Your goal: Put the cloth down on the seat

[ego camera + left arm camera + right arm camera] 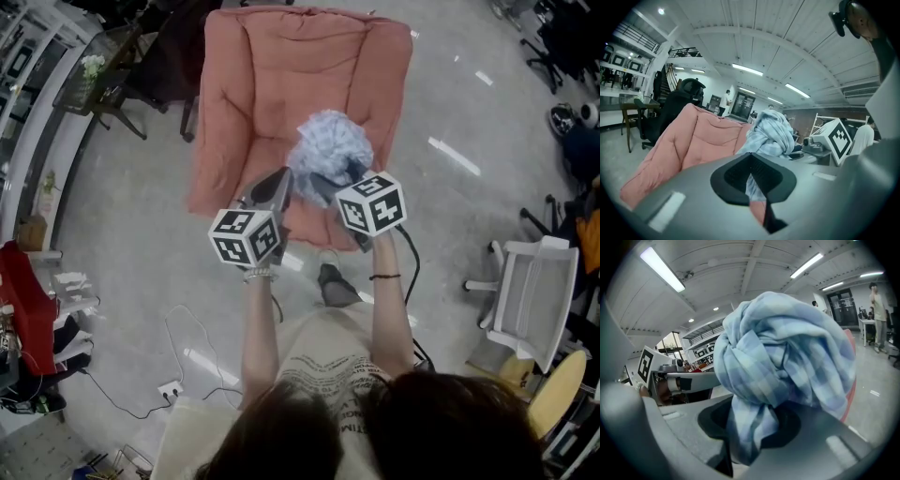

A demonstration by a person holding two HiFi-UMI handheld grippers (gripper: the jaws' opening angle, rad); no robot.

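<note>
So, the cloth (330, 150) is a pale blue checked bundle, bunched up into a ball and held in the air over the seat (309, 228) of a pink armchair (253, 84), not resting on it. Both tongs are on it from the near side. The left tongs (279, 187) are clenched on a thin hanging fold: in the left gripper view a narrow strip of fabric runs down thru the slit between the jaws, w/ the rest of the bundle rising just beyond. The right tongs (333, 180) are grasping a thicker twist of the same cloth; in the right gripper view the fabric fills the gap between the jaws and balloons out above, hiding most of the room behind. The two tongs sit just beside each other, left a bit lower in the head view, each w/ its marker cube toward the person: left cube (246, 236), right cube (371, 203). The armchair's quilted back and arms wrap round the seat, and the bundle hangs roughly over the seat's middle-front. On the grey floor (131, 216) a white office chair (539, 291) stands well apart to the right, and a thin cable (178, 356) trails at lower left.
</note>
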